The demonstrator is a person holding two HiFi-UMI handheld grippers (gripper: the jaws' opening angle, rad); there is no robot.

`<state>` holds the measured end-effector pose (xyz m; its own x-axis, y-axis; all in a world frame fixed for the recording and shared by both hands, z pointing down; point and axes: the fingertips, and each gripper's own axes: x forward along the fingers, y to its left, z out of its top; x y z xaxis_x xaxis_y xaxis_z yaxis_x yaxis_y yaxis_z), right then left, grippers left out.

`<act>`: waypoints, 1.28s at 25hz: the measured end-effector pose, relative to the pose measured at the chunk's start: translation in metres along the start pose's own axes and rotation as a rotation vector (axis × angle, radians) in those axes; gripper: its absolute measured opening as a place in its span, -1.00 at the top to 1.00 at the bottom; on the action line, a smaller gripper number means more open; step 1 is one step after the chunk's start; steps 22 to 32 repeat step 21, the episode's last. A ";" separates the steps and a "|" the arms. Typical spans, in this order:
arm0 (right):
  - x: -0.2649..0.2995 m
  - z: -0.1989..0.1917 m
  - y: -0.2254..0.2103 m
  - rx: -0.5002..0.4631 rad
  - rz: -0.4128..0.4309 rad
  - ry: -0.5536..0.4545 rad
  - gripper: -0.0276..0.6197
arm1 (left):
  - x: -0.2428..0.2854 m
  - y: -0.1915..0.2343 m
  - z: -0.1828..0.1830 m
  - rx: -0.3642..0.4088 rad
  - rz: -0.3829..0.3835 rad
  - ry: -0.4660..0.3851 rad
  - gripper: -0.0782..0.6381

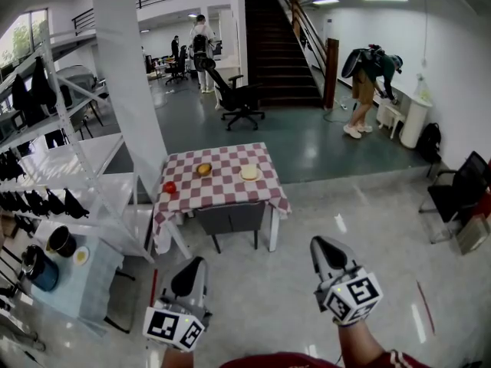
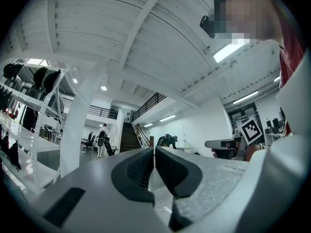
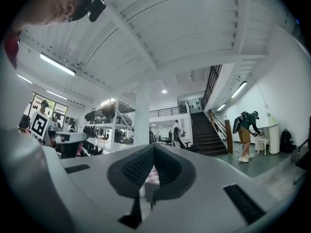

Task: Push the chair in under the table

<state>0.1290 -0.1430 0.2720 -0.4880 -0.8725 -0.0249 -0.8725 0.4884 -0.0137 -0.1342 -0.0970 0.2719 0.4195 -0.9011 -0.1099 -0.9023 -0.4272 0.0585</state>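
Note:
A small table (image 1: 221,190) with a red-and-white checked cloth stands ahead of me in the head view. A grey chair (image 1: 229,218) sits tucked under its near side, only the backrest and legs showing. My left gripper (image 1: 191,271) and right gripper (image 1: 321,248) hang side by side well short of the chair, both shut with nothing between the jaws. In the right gripper view a sliver of the checked cloth (image 3: 152,175) shows through the gap behind the right gripper (image 3: 154,147). The left gripper (image 2: 154,151) points level toward the far hall.
On the table lie a red fruit (image 1: 169,187), a bun (image 1: 204,169) and a plate (image 1: 249,172). White shelving (image 1: 54,175) with dark items and a pillar (image 1: 123,75) stand left. A black chair (image 1: 459,190) is at the right wall. A person (image 1: 367,83) bends at the far wall.

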 end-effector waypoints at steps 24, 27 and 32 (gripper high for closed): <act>-0.003 0.000 0.005 0.001 0.000 -0.002 0.92 | -0.005 -0.001 0.000 0.002 0.004 -0.006 0.75; -0.003 0.000 0.005 0.001 0.000 -0.002 0.92 | -0.005 -0.001 0.000 0.002 0.004 -0.006 0.75; -0.003 0.000 0.005 0.001 0.000 -0.002 0.92 | -0.005 -0.001 0.000 0.002 0.004 -0.006 0.75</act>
